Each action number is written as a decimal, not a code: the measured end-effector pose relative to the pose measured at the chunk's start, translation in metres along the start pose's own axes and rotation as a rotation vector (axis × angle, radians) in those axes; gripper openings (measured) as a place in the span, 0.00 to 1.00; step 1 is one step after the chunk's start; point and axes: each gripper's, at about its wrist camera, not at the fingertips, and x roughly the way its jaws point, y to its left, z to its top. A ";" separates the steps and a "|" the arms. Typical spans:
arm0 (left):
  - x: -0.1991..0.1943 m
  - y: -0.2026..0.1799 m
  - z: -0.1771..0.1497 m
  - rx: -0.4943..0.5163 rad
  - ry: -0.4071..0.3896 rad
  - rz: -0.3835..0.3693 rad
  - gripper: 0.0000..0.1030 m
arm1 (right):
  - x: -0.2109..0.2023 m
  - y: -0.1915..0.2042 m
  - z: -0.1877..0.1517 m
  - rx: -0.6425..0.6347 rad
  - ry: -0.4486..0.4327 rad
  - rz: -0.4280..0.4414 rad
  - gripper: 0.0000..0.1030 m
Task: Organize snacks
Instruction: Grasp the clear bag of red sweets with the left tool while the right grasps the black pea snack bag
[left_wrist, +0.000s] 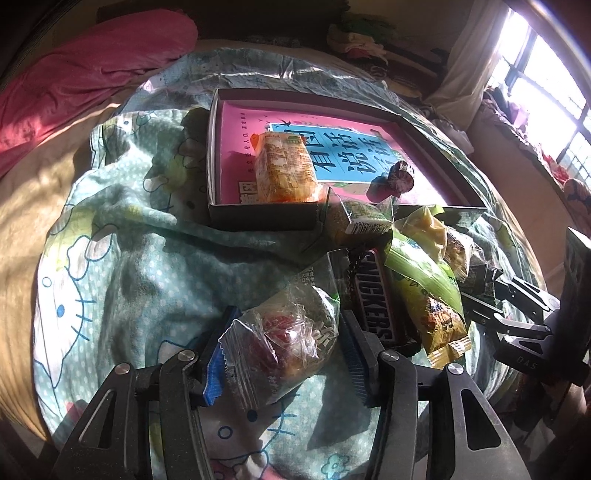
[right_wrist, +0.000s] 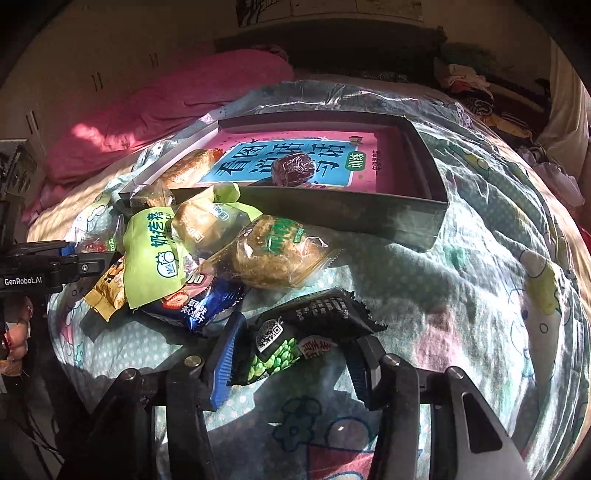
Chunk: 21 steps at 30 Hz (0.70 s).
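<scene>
Left hand-held gripper (left_wrist: 284, 354) narrowed onto a clear crinkly plastic packet with a red-and-brown pastry inside (left_wrist: 288, 339), blue pads against both sides of the wrapper. Right hand-held gripper (right_wrist: 295, 354) likewise closed in on a black foil packet printed with green peas (right_wrist: 295, 332), gripped near one end. Both packets low over the pale blue cartoon-print bedsheet (left_wrist: 122, 266), in front of the shallow dark cardboard box (right_wrist: 369, 214). Already inside that box, on a pink-and-blue book: an orange wrapped cake (left_wrist: 284, 170) and a small round dark red sweet (right_wrist: 291, 170).

Likely trouble: slippery film sliding out of either pinch on the lift. Pastry possibly crushed by a tighter squeeze. Pea packet, held off-centre, liable to swing and catch the box's near wall. Loose heap of green, yellow and blue packets (right_wrist: 177, 251) leaning on that wall, easily dragged or toppled. Soft bedding free to tilt the box.
</scene>
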 end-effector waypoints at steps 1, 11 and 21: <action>0.000 0.000 0.000 0.000 0.001 -0.004 0.48 | -0.001 -0.002 -0.001 0.013 -0.001 0.006 0.49; -0.010 -0.002 0.000 0.006 -0.033 -0.050 0.44 | -0.021 -0.010 -0.004 0.068 -0.024 -0.006 0.44; -0.020 0.001 0.002 -0.001 -0.069 -0.058 0.44 | -0.027 -0.033 -0.004 0.175 -0.049 -0.003 0.37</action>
